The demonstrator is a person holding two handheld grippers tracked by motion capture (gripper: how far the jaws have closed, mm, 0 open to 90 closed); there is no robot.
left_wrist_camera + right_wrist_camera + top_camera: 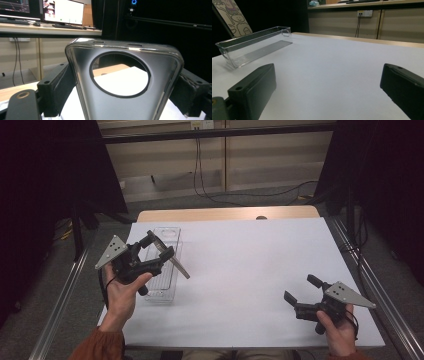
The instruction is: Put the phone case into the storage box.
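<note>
The white sheet [250, 265] lies bare from its middle to the right and far edge. At left, the clear tray [170, 292] blocks passage.

You have no readable writing, brand, number or sign anywhere here. The nearest thing is the phone case [230, 16] you see at the upper left of the right gripper view: its face carries cartoon drawings, without letters you could make out. The monitors [62, 11] at the back of your left gripper view glow with windows, but whatever stands on them is too small and blurred to read
</note>
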